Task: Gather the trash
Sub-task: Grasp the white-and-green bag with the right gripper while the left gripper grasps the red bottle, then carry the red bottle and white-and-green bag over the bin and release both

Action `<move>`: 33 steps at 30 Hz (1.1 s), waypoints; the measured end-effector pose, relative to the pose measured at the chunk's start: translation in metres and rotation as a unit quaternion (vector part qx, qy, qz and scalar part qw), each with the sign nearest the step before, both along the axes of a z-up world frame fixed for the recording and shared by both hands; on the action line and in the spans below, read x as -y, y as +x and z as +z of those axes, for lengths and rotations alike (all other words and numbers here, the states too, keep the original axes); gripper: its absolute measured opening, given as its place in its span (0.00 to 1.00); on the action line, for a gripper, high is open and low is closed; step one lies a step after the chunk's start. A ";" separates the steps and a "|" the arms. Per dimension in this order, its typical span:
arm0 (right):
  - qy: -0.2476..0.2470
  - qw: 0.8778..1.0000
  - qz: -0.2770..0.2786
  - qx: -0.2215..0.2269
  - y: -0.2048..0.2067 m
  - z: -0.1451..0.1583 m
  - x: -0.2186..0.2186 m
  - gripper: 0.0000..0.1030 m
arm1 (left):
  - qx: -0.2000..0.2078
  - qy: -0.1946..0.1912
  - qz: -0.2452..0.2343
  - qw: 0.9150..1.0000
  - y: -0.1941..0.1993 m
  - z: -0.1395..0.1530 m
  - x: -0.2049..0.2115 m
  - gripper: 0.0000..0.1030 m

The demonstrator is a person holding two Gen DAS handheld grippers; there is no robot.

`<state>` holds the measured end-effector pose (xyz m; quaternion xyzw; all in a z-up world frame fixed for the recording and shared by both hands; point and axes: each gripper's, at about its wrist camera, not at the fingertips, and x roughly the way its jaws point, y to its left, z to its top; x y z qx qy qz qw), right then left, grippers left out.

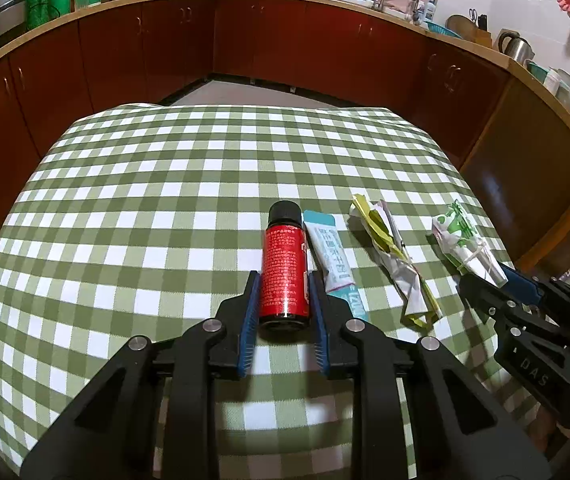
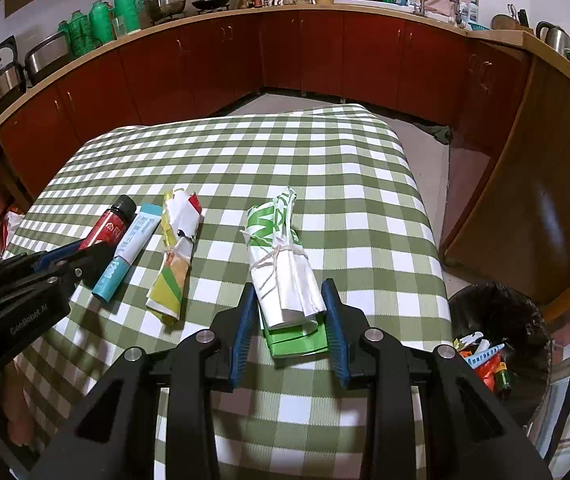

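Observation:
A red bottle (image 1: 283, 240) with a black cap lies on the green-checked tablecloth (image 1: 165, 200), and my left gripper (image 1: 283, 276) is shut on its lower half. Beside it on the right lie a teal sachet (image 1: 335, 260) and a crumpled yellow-white wrapper (image 1: 393, 260). Further right, a green-and-white wrapper bundle (image 2: 281, 252) tied with string sits between my right gripper's (image 2: 289, 284) blue pads, which press its sides. The right wrist view also shows the left gripper (image 2: 85, 248), the bottle (image 2: 113, 220), the sachet (image 2: 129, 252) and the yellow wrapper (image 2: 177, 256).
A bin lined with a black bag (image 2: 501, 320), holding several colourful scraps, stands on the floor off the table's right edge. Red-brown cabinets (image 1: 285, 40) with a cluttered counter ring the table. The far half of the cloth (image 2: 285, 152) is bare.

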<state>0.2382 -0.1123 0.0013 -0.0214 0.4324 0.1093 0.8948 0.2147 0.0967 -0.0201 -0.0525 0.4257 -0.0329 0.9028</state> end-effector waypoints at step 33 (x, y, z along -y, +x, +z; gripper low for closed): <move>0.044 0.997 -0.043 0.035 -0.107 0.021 0.076 0.32 | 0.039 0.019 -0.040 0.998 -0.118 0.035 0.083 0.22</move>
